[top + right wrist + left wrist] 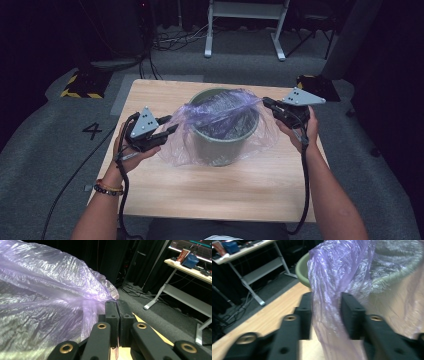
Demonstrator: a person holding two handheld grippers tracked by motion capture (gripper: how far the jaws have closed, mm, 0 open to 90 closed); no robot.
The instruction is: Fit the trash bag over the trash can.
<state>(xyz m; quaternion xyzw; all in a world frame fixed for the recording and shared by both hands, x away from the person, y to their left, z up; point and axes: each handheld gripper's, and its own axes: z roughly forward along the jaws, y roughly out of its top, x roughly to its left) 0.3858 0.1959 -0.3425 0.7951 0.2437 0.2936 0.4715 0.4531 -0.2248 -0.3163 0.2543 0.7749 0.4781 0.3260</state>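
One purple bag [220,117] sits partly in green bin [220,145], rest draped outside.

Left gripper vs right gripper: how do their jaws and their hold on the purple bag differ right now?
The left gripper has its jaws apart, with a bunched fold of the purple bag hanging between them; whether the pads press it is unclear. The right gripper has its jaws closed together, pinching the bag's edge. The left gripper sits at the bin's left side, the right gripper at its right rim. Both are hand-held with black jaws and work the same bag.
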